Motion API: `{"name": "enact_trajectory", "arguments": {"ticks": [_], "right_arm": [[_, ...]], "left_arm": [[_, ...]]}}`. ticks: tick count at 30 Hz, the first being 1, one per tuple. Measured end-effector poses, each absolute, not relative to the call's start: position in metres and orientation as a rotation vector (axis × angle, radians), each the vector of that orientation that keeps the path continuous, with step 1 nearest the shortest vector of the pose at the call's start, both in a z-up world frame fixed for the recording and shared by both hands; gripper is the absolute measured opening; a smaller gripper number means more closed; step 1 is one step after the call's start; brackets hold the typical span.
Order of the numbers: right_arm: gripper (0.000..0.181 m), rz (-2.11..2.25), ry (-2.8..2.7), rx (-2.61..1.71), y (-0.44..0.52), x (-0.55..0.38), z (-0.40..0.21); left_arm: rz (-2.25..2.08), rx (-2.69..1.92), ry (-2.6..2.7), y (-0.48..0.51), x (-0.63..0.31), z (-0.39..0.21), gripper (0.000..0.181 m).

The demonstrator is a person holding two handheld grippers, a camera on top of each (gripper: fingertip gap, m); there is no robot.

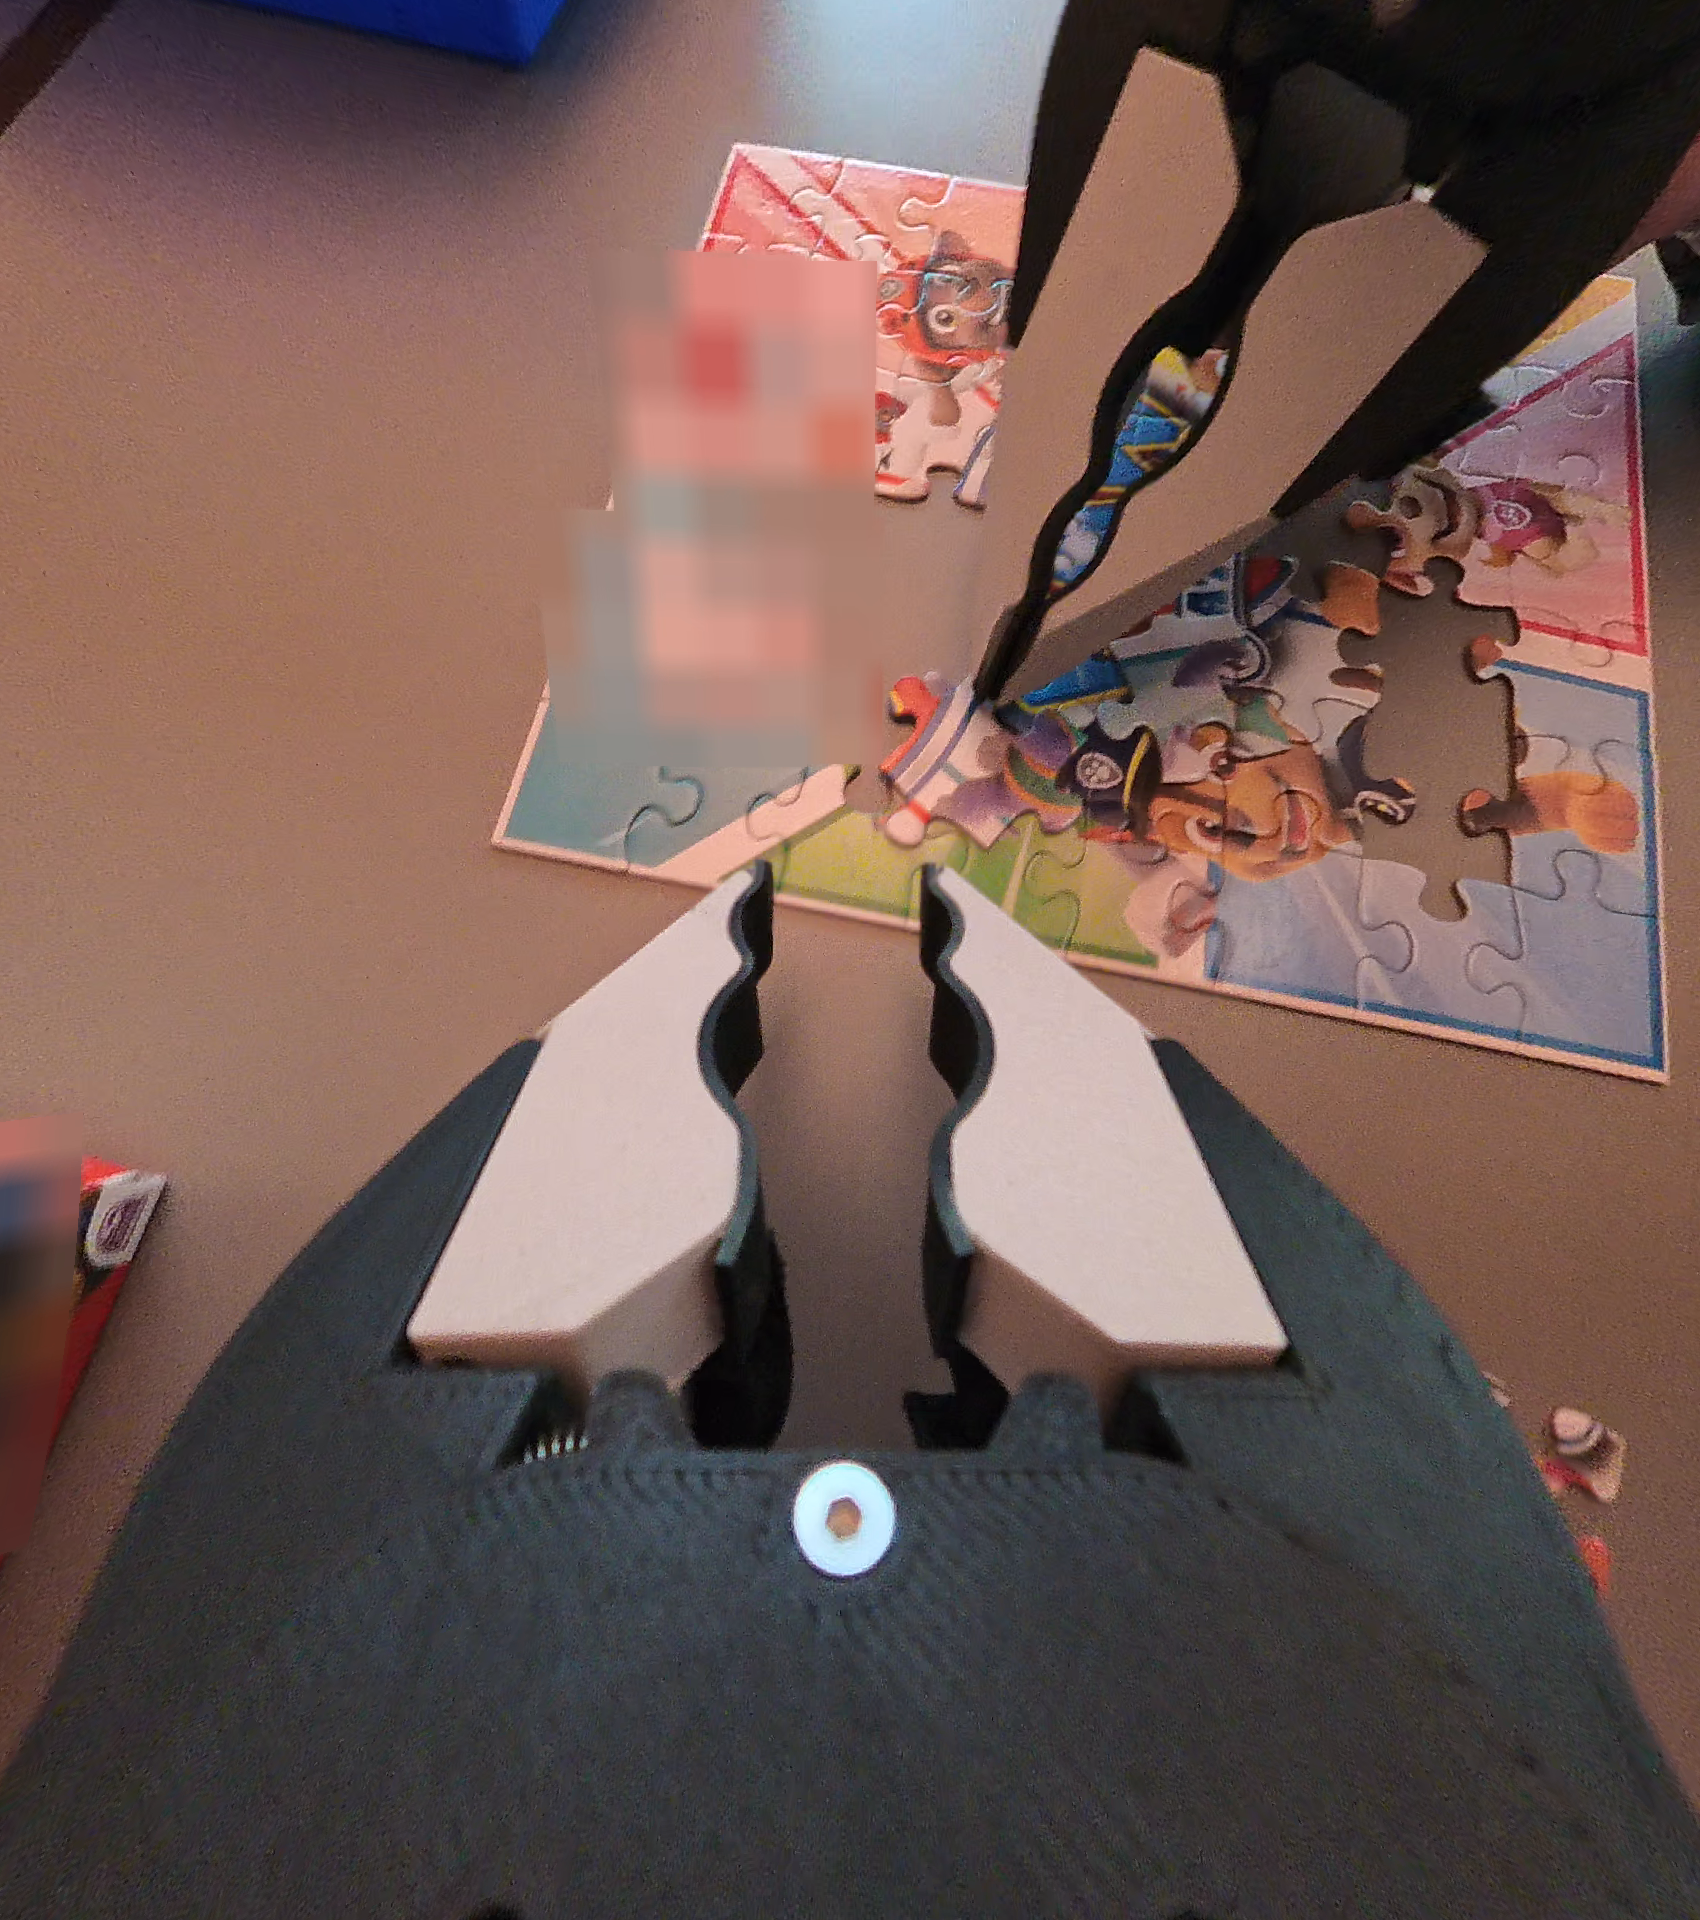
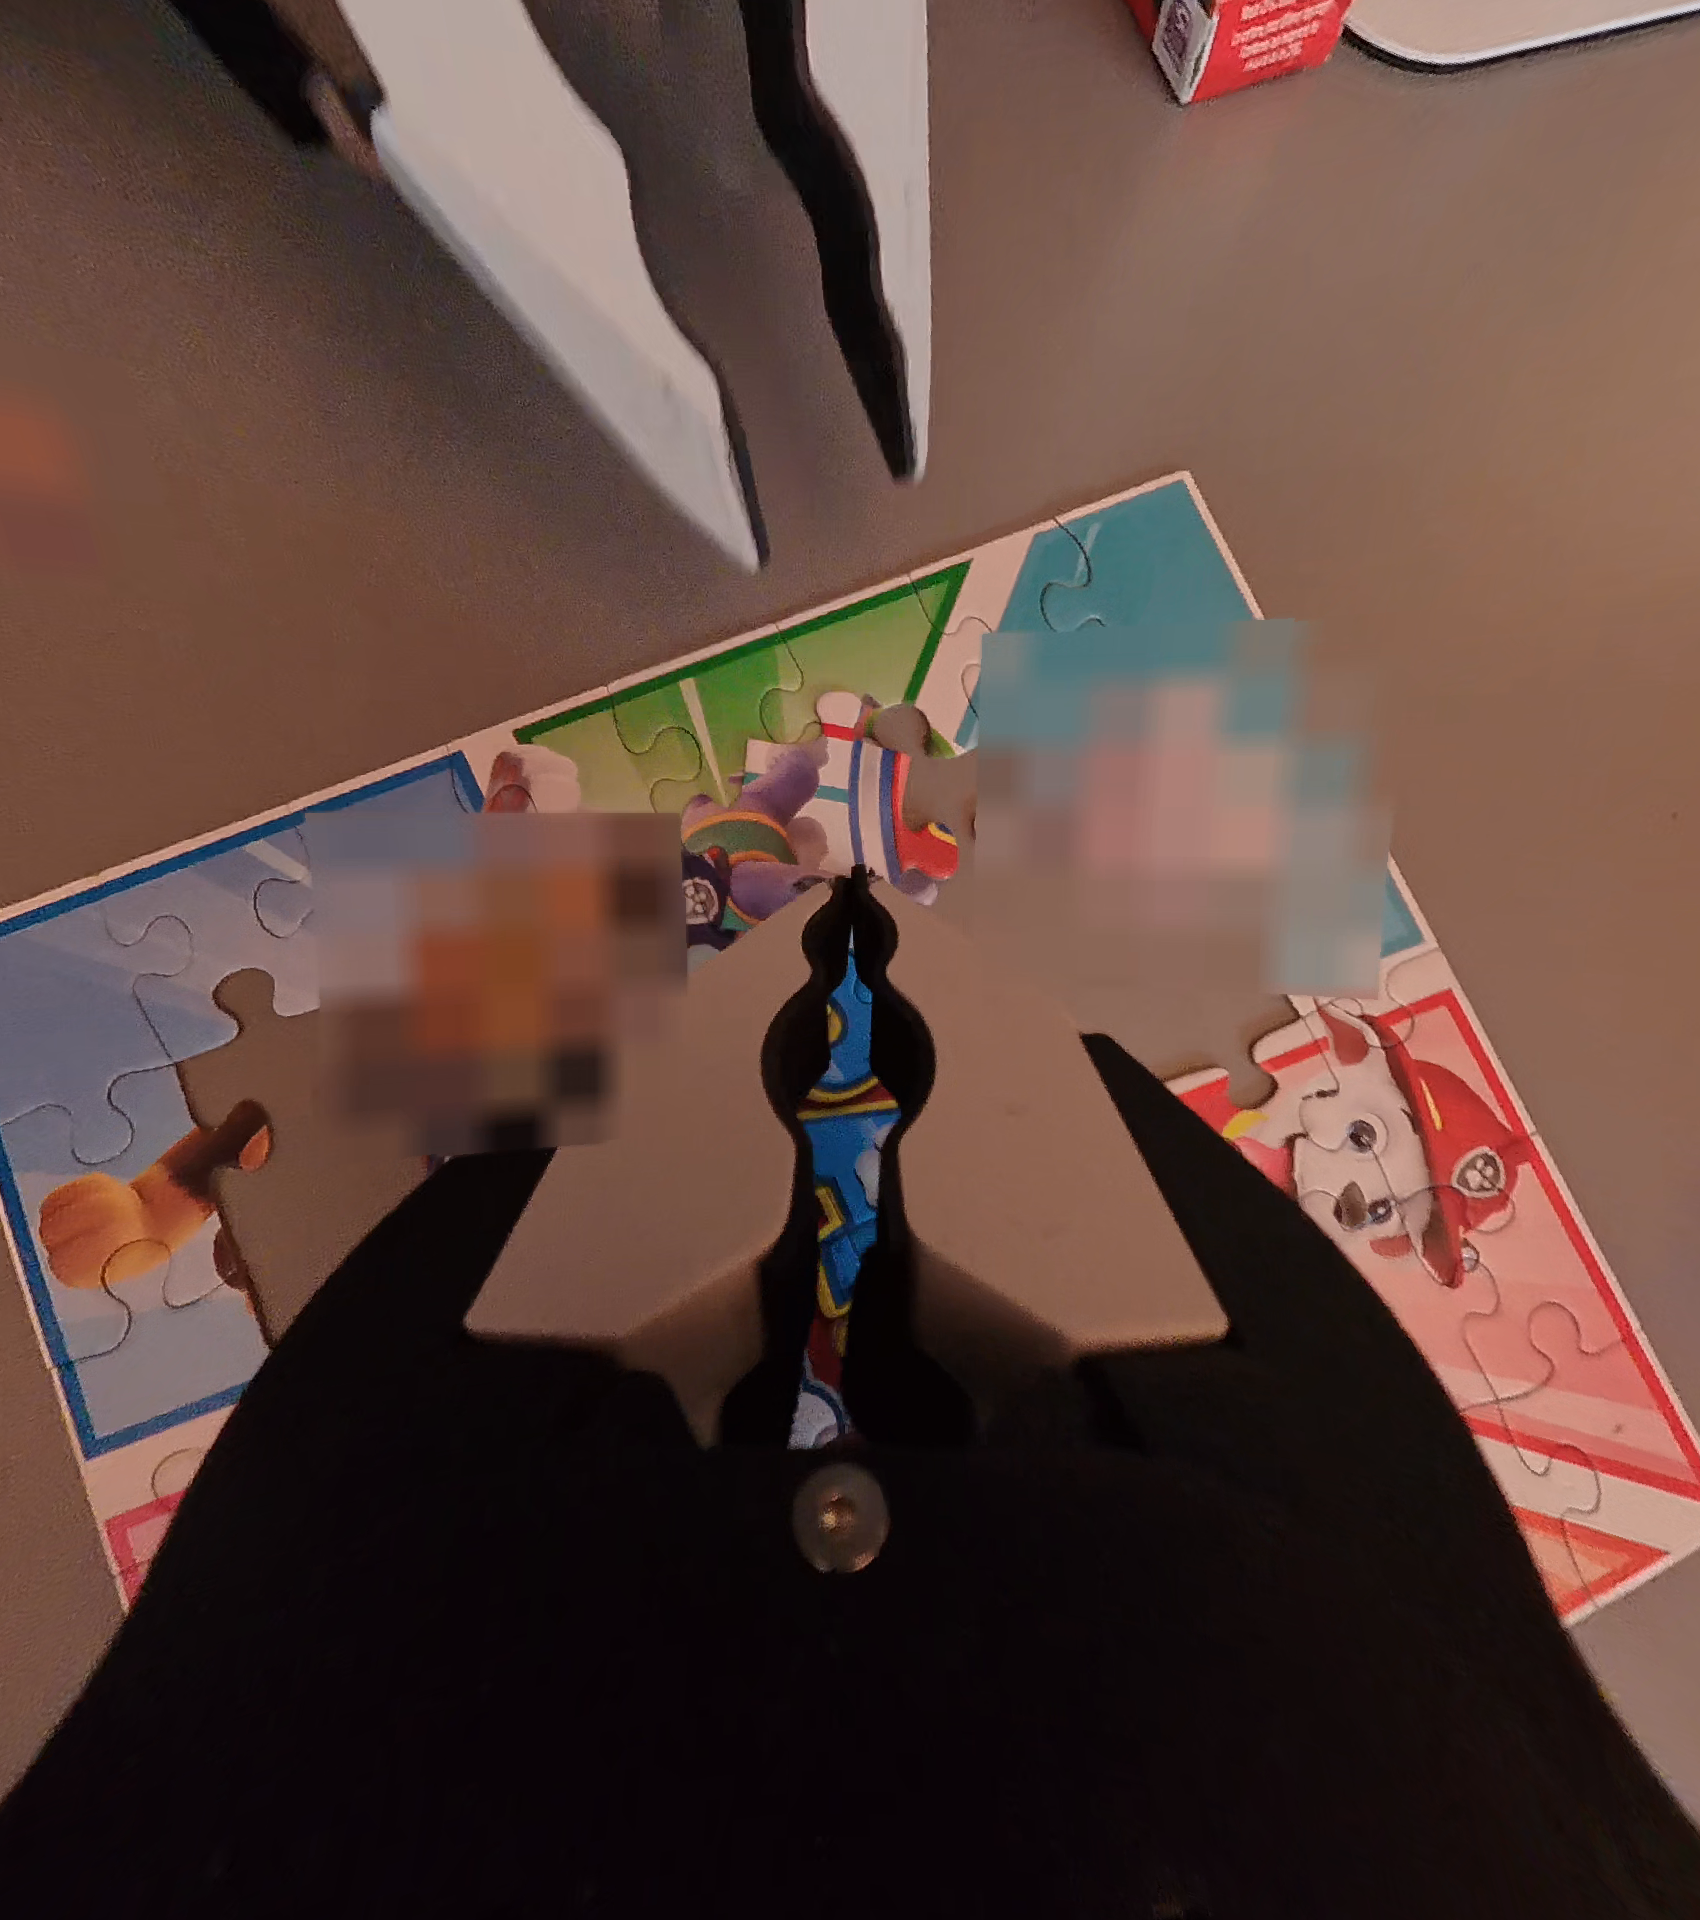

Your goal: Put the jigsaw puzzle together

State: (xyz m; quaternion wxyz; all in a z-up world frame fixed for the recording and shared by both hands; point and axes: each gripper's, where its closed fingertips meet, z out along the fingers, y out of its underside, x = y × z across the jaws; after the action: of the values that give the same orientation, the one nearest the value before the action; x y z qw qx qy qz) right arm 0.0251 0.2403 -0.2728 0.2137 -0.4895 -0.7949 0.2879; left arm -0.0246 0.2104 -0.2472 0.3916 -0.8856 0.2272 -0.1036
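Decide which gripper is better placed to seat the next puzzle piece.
Right. The right gripper is closed with its tips on the puzzle at a loose piece; the left gripper hovers open, empty.

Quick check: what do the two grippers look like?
Both match: the left gripper and right gripper have black, ridged printed bodies, pale wedge-shaped fingers with wavy black inner pads, and a round washer with a screw at the centre.
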Motion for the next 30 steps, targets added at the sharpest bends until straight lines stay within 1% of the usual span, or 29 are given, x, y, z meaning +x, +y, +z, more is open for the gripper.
{"name": "enact_trajectory", "arguments": {"ticks": [1, 4, 8, 12, 13, 14, 17, 23, 27, 30], "right_arm": [[0.0, 0.813, -2.198, -1.358, 0.241, 0.025, -0.271], [0.011, 0.894, -2.173, -1.368, 0.238, 0.024, -0.265], [0.03, 0.86, -2.169, -1.405, 0.243, 0.023, -0.271], [0.023, 0.917, -2.162, -1.465, 0.242, 0.022, -0.274], [0.015, 0.928, -2.157, -1.479, 0.242, 0.022, -0.274], [0.012, 0.937, -2.147, -1.49, 0.243, 0.022, -0.274], [0.01, 0.981, -2.137, -1.536, 0.244, 0.023, -0.274], [0.029, 1.026, -2.088, -1.623, 0.254, 0.026, -0.273], [0.027, 1.016, -2.072, -1.639, 0.258, 0.026, -0.274], [0.031, 0.99, -2.051, -1.661, 0.266, 0.028, -0.273]], "left_arm": [[-0.279, -2.256, 0.573, 0.208, -0.027, -0.247, 0.027], [-0.301, -2.279, 0.598, 0.204, -0.025, -0.254, 0.028], [-0.272, -2.289, 0.659, 0.209, -0.008, -0.264, 0.028], [-0.244, -2.303, 0.701, 0.215, 0.004, -0.274, 0.025], [-0.248, -2.292, 0.703, 0.217, 0.007, -0.274, 0.024], [-0.239, -2.293, 0.703, 0.218, 0.007, -0.274, 0.025], [-0.231, -2.288, 0.702, 0.22, 0.009, -0.274, 0.025], [-0.214, -2.265, 0.719, 0.227, 0.016, -0.274, 0.022], [-0.186, -2.256, 0.736, 0.232, 0.02, -0.274, 0.021], [-0.168, -2.25, 0.745, 0.233, 0.021, -0.274, 0.02]]}}
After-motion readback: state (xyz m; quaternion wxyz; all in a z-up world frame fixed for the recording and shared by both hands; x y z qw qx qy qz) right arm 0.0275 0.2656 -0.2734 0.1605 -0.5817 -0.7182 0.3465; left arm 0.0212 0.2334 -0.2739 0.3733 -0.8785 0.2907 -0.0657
